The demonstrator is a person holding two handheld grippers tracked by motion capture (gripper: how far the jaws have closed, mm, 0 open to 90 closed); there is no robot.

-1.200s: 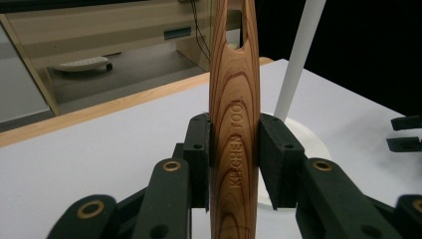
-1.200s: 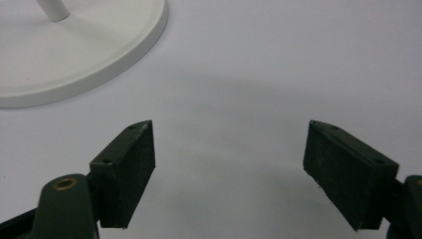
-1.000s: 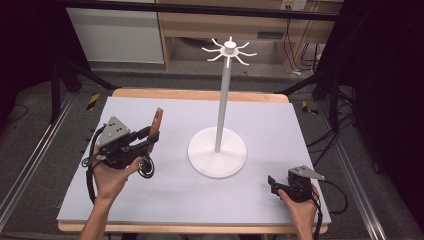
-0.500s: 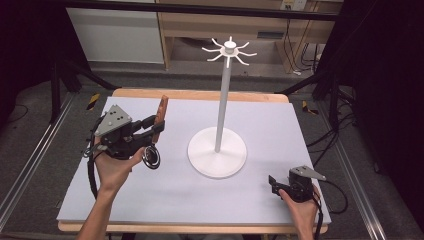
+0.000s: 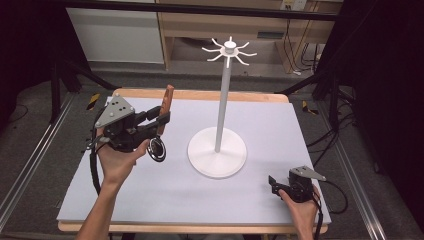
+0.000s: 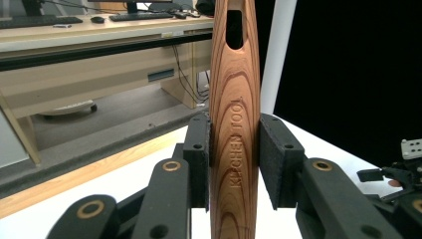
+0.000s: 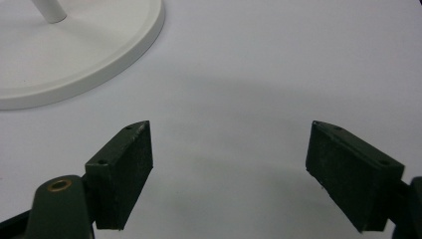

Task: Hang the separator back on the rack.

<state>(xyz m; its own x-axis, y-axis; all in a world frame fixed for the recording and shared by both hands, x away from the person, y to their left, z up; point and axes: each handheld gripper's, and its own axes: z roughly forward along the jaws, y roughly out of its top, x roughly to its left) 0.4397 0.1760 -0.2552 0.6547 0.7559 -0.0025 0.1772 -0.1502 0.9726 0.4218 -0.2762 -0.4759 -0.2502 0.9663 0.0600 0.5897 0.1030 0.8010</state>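
Note:
A kitchen tool with a wooden handle (image 5: 168, 101) and a round dark head (image 5: 157, 150) hangs upright over the left of the table. My left gripper (image 5: 161, 120) is shut on the handle (image 6: 234, 124), with both pads (image 6: 199, 159) pressed against its sides and a slot in the handle's top end. A white stand (image 5: 222, 100) with a round base (image 5: 217, 159) and a ring of hooks (image 5: 229, 50) on top rises at the table's centre. My right gripper (image 5: 272, 183) rests at the front right with its jaws wide apart (image 7: 231, 169) over bare table.
The pale table top (image 5: 165, 195) has a wooden edge all round. The stand's base (image 7: 74, 50) lies just ahead and left of my right gripper. Cables trail off both grippers. Benches and dark frames stand beyond the table.
My left gripper has risen and drifted slightly right toward the stand, carrying the kitchen tool with it. The right gripper has stayed put.

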